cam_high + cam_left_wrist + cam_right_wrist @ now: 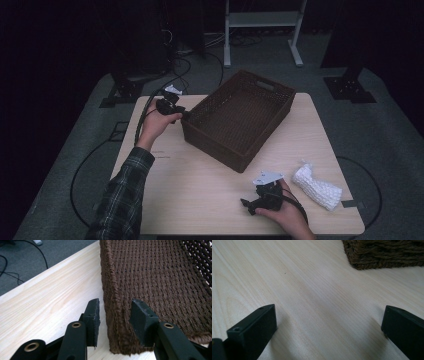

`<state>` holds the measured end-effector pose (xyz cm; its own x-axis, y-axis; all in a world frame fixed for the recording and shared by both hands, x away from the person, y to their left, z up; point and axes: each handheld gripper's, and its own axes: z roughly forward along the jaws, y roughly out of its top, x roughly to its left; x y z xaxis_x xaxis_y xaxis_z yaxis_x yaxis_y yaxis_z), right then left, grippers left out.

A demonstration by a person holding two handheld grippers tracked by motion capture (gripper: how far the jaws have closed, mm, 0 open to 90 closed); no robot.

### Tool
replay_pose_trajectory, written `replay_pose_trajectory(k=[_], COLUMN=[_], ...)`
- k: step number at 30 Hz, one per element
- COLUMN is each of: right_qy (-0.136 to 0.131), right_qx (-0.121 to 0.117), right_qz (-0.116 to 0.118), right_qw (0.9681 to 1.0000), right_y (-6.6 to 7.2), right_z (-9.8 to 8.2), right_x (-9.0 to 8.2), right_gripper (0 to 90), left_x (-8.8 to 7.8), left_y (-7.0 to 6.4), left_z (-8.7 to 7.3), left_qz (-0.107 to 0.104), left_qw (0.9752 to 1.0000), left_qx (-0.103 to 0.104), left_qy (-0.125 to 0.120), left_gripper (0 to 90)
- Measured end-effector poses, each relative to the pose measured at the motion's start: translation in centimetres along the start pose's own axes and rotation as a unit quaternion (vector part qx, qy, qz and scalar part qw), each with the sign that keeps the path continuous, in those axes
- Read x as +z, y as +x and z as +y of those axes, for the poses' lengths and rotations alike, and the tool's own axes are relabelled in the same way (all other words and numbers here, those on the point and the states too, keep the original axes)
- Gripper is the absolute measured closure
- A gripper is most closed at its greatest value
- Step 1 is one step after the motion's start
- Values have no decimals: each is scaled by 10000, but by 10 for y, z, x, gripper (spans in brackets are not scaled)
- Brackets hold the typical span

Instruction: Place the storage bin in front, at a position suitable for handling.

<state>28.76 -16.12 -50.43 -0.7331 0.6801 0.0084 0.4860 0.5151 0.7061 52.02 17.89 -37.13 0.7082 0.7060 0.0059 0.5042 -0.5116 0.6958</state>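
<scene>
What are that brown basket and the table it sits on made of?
The brown basket looks woven from twisted cord or paper rope, matt and fibrous; the strands and open mesh show. The table looks like pale wood or a wood-look laminate, smooth, with visible grain lines.

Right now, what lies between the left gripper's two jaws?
The brown woven basket's corner wall stands between the left gripper's jaws, one jaw outside, one inside. The left gripper view shows gaps on both sides, so the jaws don't clamp it yet.

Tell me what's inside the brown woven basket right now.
The basket looks empty: its bare woven floor and far walls show from above. The strip of floor behind its near wall is hidden.
</scene>
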Motion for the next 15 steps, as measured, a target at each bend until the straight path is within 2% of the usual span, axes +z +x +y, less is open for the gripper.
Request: replay_pose_trajectory(k=[2,6,11,15], right_qy=[-1,-5,-12,-11], right_qx=[8,4,-5,-12], right_qz=[-4,4,8,12], right_qw=[10000,10000,10000,10000], right_y=[0,0,0,0], right_z=[0,0,0,0], right_x=[0,0,0,0], right_gripper=[0,0,0,0], left_x=[4,14,18,18], left_y=[0,1,0,-2], left_z=[0,-1,-2,0], left_qz=[30,-58,-187,-124], left_qw=[10000,9998,9996,9995], left_qx=[-27,-40,-143,-140], left_qy=[40,192,183,249], left_gripper=[613,668,745,795])
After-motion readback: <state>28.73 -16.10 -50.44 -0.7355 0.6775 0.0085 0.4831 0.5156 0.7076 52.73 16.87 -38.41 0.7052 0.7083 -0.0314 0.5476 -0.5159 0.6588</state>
